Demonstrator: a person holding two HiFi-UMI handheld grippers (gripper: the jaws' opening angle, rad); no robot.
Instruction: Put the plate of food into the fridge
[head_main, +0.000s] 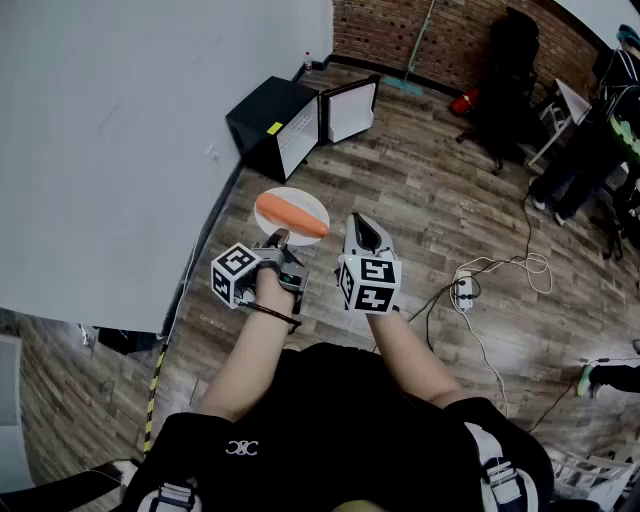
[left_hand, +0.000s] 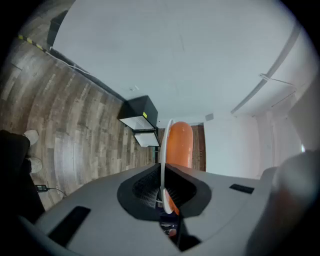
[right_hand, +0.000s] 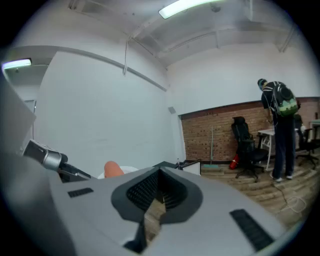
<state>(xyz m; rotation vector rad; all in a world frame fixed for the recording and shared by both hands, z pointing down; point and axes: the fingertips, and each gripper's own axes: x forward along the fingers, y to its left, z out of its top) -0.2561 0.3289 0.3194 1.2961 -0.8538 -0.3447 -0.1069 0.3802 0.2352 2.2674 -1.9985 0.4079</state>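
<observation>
The person's black shirt (head_main: 330, 420) fills the bottom of the head view, both forearms reaching forward over the wooden floor (head_main: 440, 200). The left gripper (head_main: 278, 238) pinches the near rim of the white plate (head_main: 305, 198), held in the air well short of the fridge (head_main: 262, 118). Only the left gripper view shows the plate edge-on, a thin white line between the clamped jaws with the orange food (left_hand: 179, 142) against it. The right gripper (head_main: 362, 226) is just beside the plate, jaws pressed together on nothing. Its view alone shows a standing person (right_hand: 279, 130) with a backpack near the brick wall (right_hand: 215, 135). The food is one long, smooth, round-ended piece lying across the round plate. The black fridge stands on the floor by the white wall, door (head_main: 350, 108) swung open; its contents cannot be made out.
</observation>
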